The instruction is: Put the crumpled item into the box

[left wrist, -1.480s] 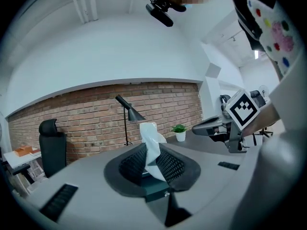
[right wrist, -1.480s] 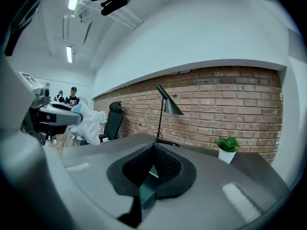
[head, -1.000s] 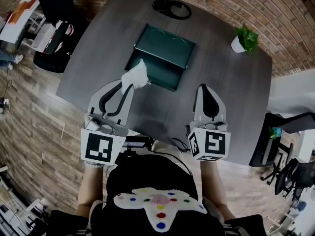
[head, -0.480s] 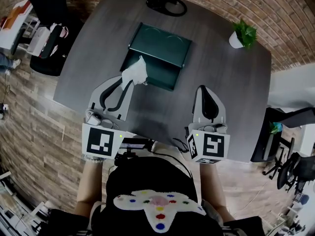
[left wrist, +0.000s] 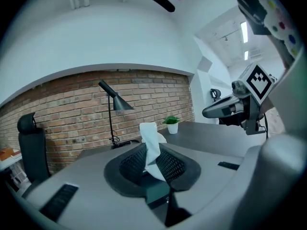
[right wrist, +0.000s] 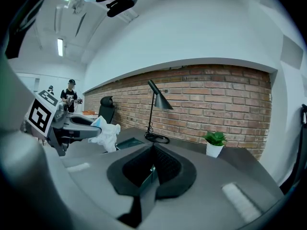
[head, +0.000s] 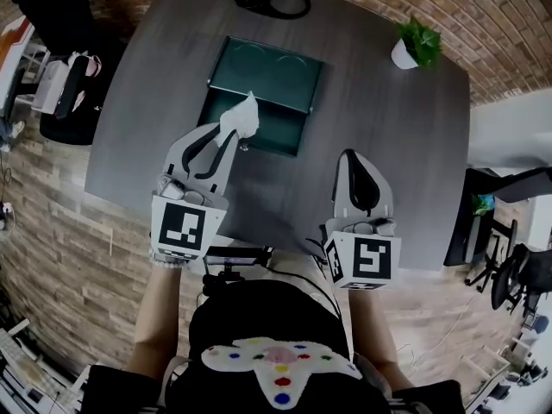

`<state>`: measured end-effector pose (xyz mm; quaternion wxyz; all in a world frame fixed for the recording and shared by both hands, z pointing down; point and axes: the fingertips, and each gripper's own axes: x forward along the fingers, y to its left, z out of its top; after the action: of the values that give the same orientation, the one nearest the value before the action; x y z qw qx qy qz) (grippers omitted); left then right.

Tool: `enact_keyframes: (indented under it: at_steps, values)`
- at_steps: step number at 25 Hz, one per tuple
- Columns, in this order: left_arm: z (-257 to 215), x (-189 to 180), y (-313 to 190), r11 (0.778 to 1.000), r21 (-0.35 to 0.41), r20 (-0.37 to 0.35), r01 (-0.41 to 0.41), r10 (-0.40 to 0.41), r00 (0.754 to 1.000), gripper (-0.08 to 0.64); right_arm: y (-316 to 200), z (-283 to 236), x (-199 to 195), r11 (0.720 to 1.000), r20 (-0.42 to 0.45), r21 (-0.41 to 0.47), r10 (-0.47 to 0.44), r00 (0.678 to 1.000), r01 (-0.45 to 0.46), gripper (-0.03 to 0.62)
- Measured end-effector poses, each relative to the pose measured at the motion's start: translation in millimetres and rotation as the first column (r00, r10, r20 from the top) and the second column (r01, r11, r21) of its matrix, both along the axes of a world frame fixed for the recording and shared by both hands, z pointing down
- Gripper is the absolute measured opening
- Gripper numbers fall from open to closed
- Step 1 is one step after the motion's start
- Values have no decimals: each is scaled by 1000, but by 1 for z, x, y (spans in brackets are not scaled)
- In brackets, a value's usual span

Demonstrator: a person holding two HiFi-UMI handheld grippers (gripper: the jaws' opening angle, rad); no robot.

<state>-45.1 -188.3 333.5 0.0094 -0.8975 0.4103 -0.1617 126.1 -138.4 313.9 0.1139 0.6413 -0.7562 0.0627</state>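
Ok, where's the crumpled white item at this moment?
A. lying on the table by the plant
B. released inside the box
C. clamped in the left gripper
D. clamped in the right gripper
C: the left gripper has its jaws pinched on the crumpled white item, held up over the near side of the green box.

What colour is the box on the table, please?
The box is dark green; the head view shows it best.

Head view steeply down over table [head: 414,145]; gripper views low, facing brick wall [left wrist: 67,109]; box [head: 267,76] probably shared.
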Motion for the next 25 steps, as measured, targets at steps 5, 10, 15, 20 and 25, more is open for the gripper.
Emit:
enact_keyframes:
  at_steps: [5, 10, 15, 20, 25]
  values:
    - [35, 7, -16, 995, -100, 7, -25, 25, 1000, 64, -1, 5, -1, 1000, -8, -15, 2, 1000, -2, 9]
    - [74, 13, -25, 980, -191, 79, -61, 77, 994, 64, 1, 12, 1, 999, -2, -30, 23, 1000, -23, 9]
    - [101, 21, -31, 963, -258, 109, -74, 105, 989, 64, 3, 17, 3, 999, -5, -44, 28, 1000, -29, 9]
    - [118, 29, -35, 939, -331, 78, -88, 120, 990, 64, 5, 21, 7, 998, -4, -52, 42, 999, -42, 9]
    - [135, 31, -37, 921, -381, 101, -75, 123, 987, 64, 7, 23, 12, 997, -3, -55, 54, 999, -54, 9]
